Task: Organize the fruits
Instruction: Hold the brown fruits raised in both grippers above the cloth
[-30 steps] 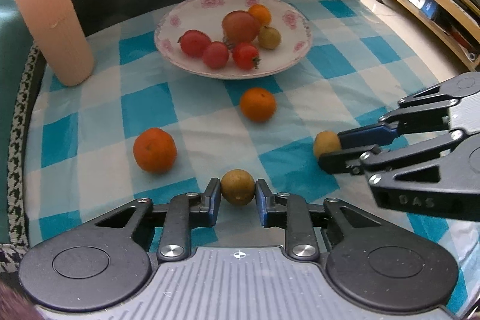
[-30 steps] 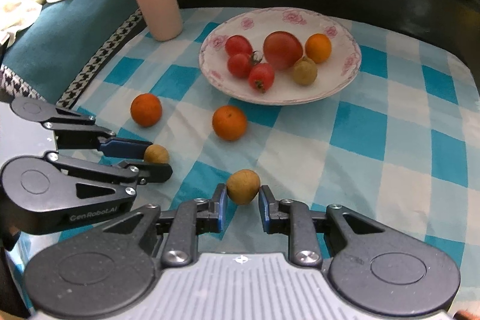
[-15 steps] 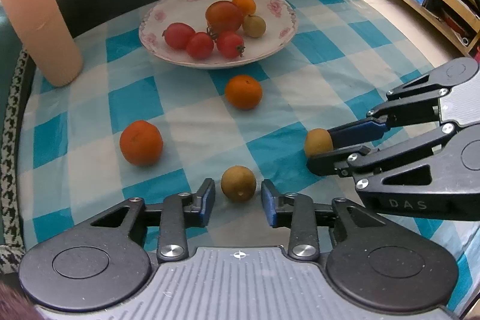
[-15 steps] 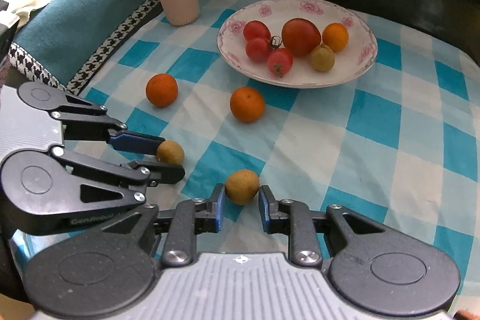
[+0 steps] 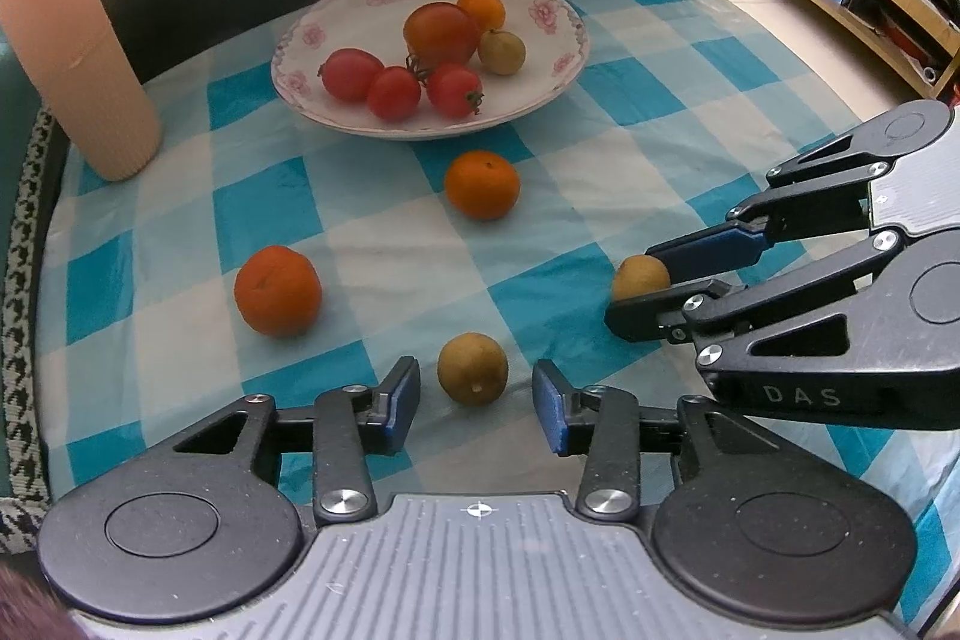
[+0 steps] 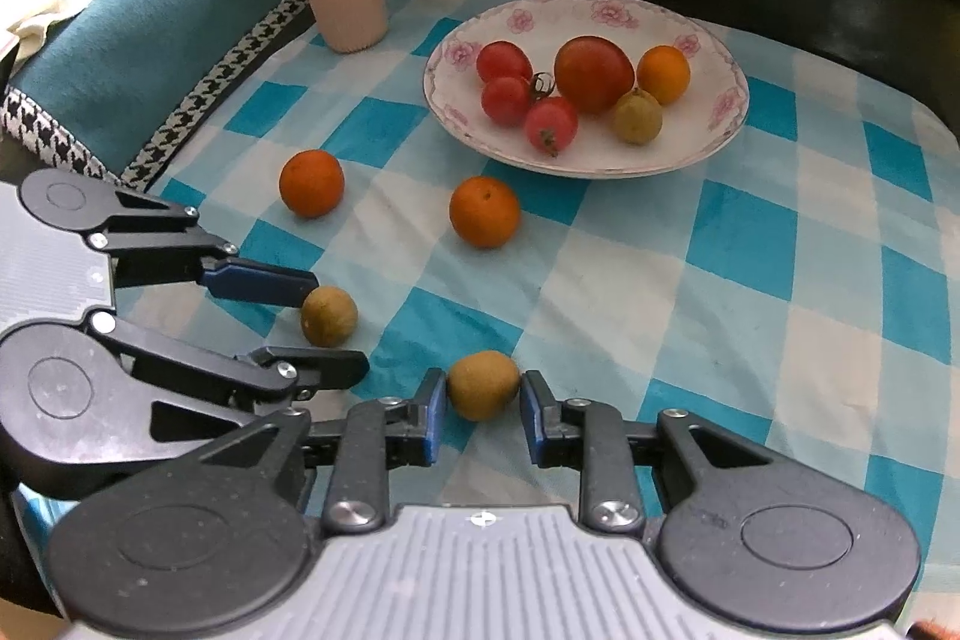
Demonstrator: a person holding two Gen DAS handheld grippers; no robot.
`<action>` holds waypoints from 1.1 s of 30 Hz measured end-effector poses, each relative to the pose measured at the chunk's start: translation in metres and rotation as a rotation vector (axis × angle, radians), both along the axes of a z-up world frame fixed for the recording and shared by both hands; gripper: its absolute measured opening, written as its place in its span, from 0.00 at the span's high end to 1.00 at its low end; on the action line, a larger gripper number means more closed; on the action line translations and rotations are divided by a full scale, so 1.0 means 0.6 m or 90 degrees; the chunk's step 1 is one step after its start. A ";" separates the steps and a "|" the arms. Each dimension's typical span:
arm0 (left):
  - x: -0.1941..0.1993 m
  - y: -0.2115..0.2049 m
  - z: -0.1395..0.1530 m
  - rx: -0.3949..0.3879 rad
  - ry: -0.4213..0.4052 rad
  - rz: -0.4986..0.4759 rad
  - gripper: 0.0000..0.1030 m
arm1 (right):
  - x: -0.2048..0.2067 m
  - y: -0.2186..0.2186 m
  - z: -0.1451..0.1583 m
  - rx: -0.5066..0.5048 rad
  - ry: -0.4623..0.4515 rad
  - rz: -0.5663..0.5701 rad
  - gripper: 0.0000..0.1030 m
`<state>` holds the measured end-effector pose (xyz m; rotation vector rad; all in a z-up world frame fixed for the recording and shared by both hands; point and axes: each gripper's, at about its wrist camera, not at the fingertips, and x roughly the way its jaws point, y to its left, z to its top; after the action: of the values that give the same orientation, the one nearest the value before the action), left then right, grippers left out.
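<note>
Two small brown fruits lie on the blue-checked cloth. One brown fruit (image 5: 473, 368) sits between the fingers of my left gripper (image 5: 475, 382), whose jaws are opening, with a gap on each side of it. From the right wrist view that left gripper (image 6: 336, 325) frames the same fruit (image 6: 329, 315). My right gripper (image 6: 483, 391) is shut on the other brown fruit (image 6: 483, 383), a pad against each side; the left wrist view shows this right gripper (image 5: 630, 289) and fruit (image 5: 639, 277) too. A flowered plate (image 5: 336, 10) further back holds tomatoes, an orange and a brown fruit.
Two loose oranges (image 5: 482, 184) (image 5: 277, 290) lie on the cloth between the grippers and the plate (image 6: 708, 58). A tall pink ribbed cylinder (image 5: 72, 40) stands at the far left. A dark curved rim runs behind the plate. Wooden shelving stands at the far right.
The left jaws have parted from the brown fruit they were pressing, and it now sits loose between them. The right gripper keeps its hold on the other fruit.
</note>
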<state>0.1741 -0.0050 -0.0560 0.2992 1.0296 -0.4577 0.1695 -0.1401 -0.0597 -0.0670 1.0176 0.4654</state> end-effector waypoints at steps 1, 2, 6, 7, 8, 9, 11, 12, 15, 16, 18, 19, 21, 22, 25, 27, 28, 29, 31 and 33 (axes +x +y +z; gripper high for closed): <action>0.000 0.000 0.000 0.000 0.000 0.000 0.52 | 0.000 0.000 0.000 0.000 0.000 0.000 0.60; 0.000 -0.001 0.000 0.001 0.000 -0.001 0.52 | 0.000 0.000 0.000 0.000 0.001 -0.001 0.60; 0.001 -0.002 0.002 -0.009 0.008 0.000 0.58 | 0.000 0.000 0.000 -0.003 0.001 -0.001 0.60; 0.001 -0.004 0.002 -0.008 0.007 -0.002 0.60 | 0.000 0.000 0.000 -0.004 0.002 -0.001 0.60; 0.000 -0.005 0.003 -0.006 0.004 -0.004 0.62 | 0.000 0.001 0.000 -0.005 0.002 -0.001 0.60; 0.000 -0.006 0.004 -0.006 0.003 -0.004 0.63 | 0.000 0.002 0.000 -0.006 0.003 0.000 0.60; 0.000 -0.006 0.005 -0.010 0.004 -0.003 0.66 | 0.000 0.002 0.000 -0.006 0.004 0.001 0.60; 0.001 -0.006 0.006 -0.011 0.005 -0.002 0.67 | -0.001 0.002 0.000 -0.007 0.004 0.002 0.60; 0.002 -0.005 0.007 -0.012 0.004 0.001 0.68 | -0.003 0.006 0.001 -0.013 -0.001 0.009 0.60; 0.002 -0.005 0.008 -0.014 0.003 0.002 0.68 | -0.003 0.006 0.001 -0.010 0.000 0.009 0.60; 0.003 -0.004 0.012 -0.017 0.000 0.004 0.69 | -0.003 0.005 0.004 -0.002 -0.001 0.008 0.60; 0.003 -0.004 0.014 -0.016 -0.002 0.004 0.70 | -0.003 0.004 0.005 0.001 -0.001 0.007 0.60; 0.004 -0.005 0.017 -0.016 -0.005 0.004 0.71 | -0.002 0.003 0.008 0.004 -0.004 0.004 0.60; 0.005 -0.005 0.017 -0.015 -0.006 0.004 0.71 | -0.002 0.002 0.009 0.005 -0.006 0.003 0.60; 0.005 -0.005 0.016 -0.015 -0.005 0.003 0.71 | -0.001 0.002 0.011 0.007 -0.009 0.000 0.60; 0.005 -0.006 0.014 -0.015 -0.002 0.002 0.71 | -0.001 0.002 0.010 0.006 -0.009 0.000 0.60; 0.005 -0.006 0.012 -0.017 0.000 0.001 0.69 | -0.001 0.003 0.010 0.005 -0.008 0.000 0.60; 0.005 -0.007 0.010 -0.016 0.002 0.000 0.66 | -0.002 0.003 0.008 0.003 -0.007 0.001 0.60; 0.007 -0.009 0.005 -0.015 0.005 -0.001 0.64 | -0.001 0.002 0.004 0.001 -0.002 0.000 0.60; 0.008 -0.012 0.002 -0.012 0.006 -0.003 0.64 | 0.001 0.000 -0.001 -0.003 0.003 -0.005 0.60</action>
<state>0.1791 -0.0120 -0.0551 0.2832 1.0331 -0.4731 0.1698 -0.1400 -0.0605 -0.0661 1.0239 0.4555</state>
